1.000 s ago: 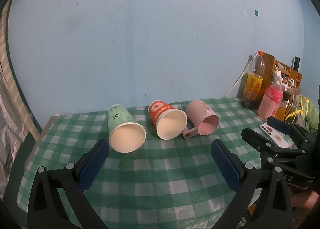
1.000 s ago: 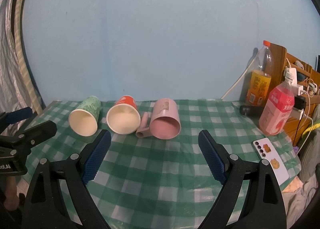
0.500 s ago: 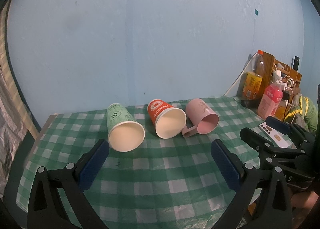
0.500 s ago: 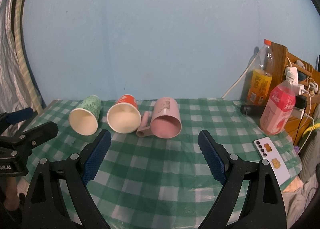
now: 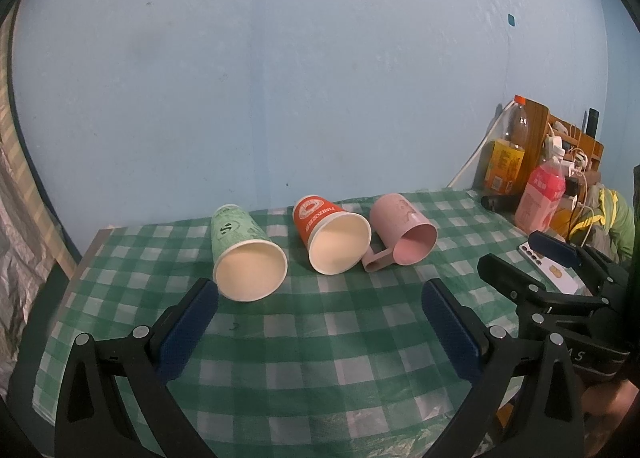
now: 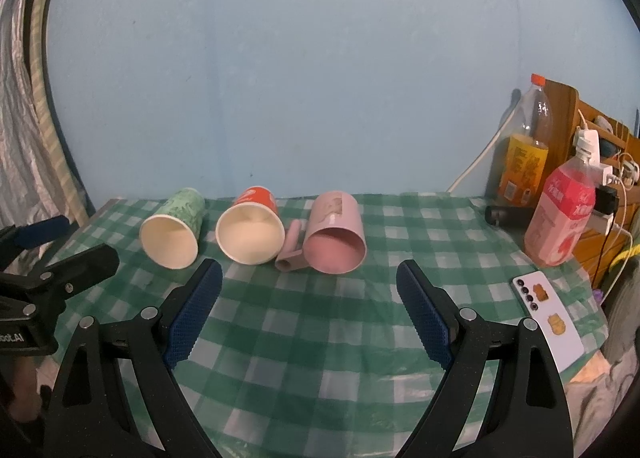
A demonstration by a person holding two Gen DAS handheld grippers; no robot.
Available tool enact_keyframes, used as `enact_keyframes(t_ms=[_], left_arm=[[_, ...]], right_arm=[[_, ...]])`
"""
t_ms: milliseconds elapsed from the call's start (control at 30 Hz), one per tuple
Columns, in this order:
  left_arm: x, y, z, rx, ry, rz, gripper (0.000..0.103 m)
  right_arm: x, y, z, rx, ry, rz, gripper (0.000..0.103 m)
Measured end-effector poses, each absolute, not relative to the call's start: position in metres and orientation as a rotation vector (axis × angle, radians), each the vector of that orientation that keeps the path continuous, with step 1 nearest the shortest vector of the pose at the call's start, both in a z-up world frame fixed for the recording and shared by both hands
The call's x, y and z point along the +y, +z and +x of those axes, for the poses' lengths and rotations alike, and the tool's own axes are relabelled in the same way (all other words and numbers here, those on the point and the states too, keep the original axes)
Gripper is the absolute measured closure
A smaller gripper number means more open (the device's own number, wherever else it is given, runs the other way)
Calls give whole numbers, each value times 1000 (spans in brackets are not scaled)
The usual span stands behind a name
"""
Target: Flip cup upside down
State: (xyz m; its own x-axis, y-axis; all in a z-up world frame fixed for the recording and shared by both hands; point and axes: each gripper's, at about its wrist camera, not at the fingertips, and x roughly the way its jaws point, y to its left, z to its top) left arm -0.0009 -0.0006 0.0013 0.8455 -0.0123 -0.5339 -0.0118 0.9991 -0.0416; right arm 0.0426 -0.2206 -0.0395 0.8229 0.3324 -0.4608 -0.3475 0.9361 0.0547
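You're drifting back a touch, both grippers, left gripper [image 5: 320,312] and right gripper [image 6: 308,294], gaping empty; green cup [image 5: 244,254], red cup [image 5: 332,238] and pink mug [image 5: 404,234] lying sideways on the checked cloth [image 5: 320,358], nothing flipped yet.

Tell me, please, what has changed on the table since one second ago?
Almost nothing. The left gripper and right gripper shifted only slightly, both open and empty. The green cup, red cup and pink mug stayed lying on their sides.
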Motion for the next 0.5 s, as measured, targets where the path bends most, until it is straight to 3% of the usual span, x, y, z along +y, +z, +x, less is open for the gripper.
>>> enact_keyframes(t_ms=[500], left_arm=[[-23,4,48,686,-28,-35,1]], right_arm=[[-250,-41,80,559,386,19,15]])
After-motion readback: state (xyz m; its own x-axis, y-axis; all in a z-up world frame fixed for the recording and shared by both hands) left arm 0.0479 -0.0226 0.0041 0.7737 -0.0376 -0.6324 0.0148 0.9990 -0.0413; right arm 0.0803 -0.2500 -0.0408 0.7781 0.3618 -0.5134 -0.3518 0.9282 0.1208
